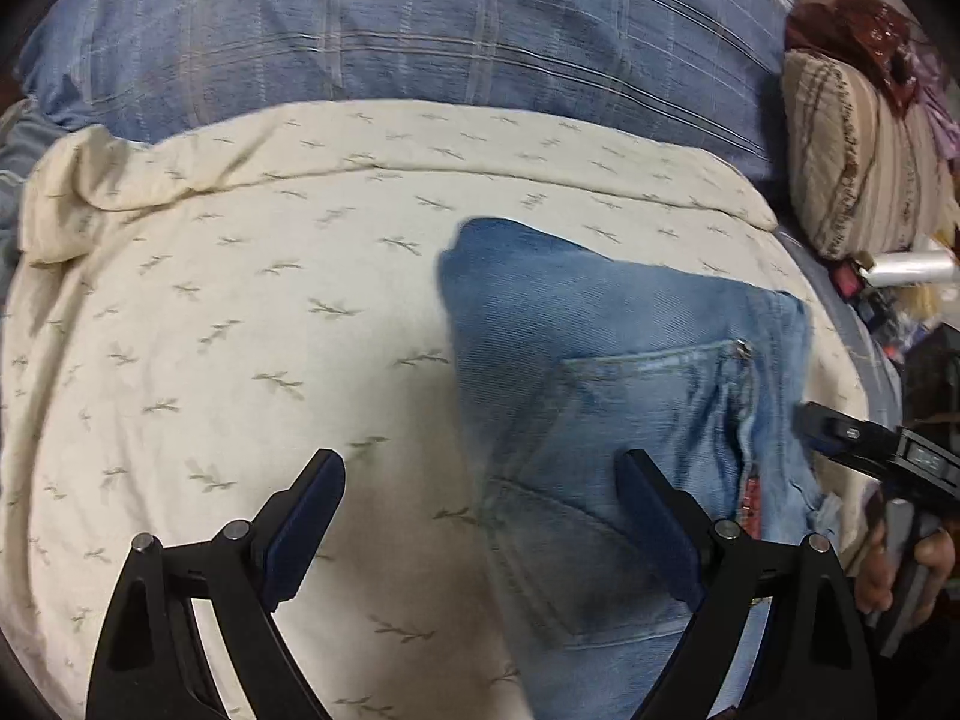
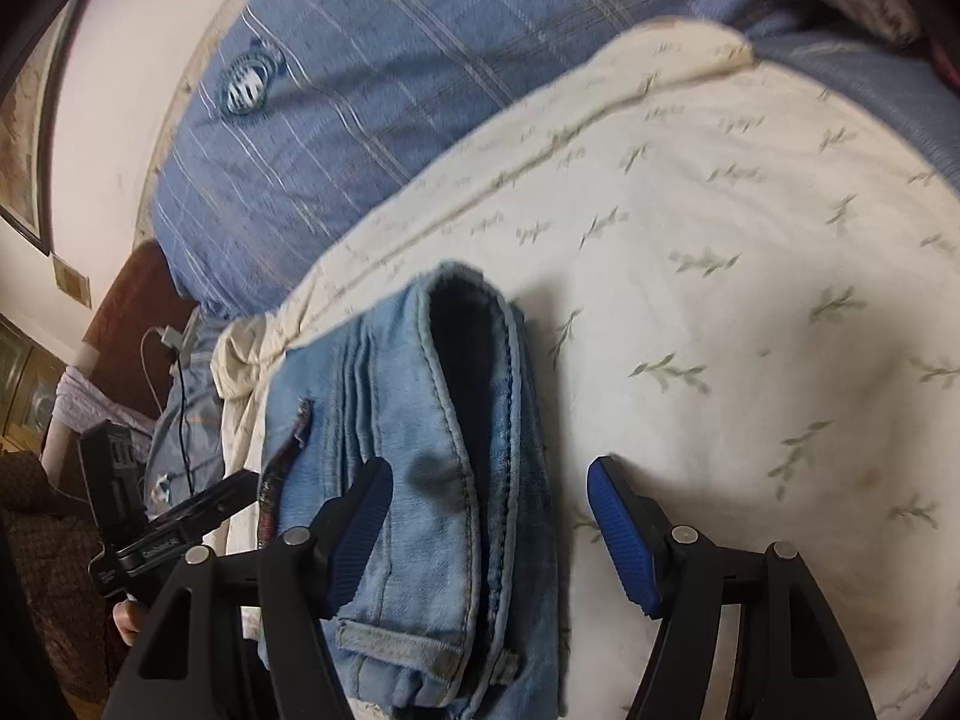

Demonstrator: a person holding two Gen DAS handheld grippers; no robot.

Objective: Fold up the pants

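Light blue jeans (image 1: 630, 396) lie folded into a compact bundle on a cream bedspread (image 1: 240, 330), back pocket up. In the right wrist view the jeans (image 2: 420, 450) show their open waistband and stacked layers. My left gripper (image 1: 480, 480) is open and empty, hovering over the bundle's left edge; its right finger is above the denim. My right gripper (image 2: 489, 486) is open and empty over the waistband end. The right gripper also shows in the left wrist view (image 1: 840, 432) at the bundle's right side. The left gripper shows in the right wrist view (image 2: 198, 510) at the left.
Large blue plaid pillows (image 1: 420, 30) lie behind the bedspread. A striped cushion (image 1: 858, 168) with brown cloth and clutter sits at the right. A cable (image 2: 180, 408) and bedding hang off the bed's side, near a wall with a picture frame (image 2: 24, 138).
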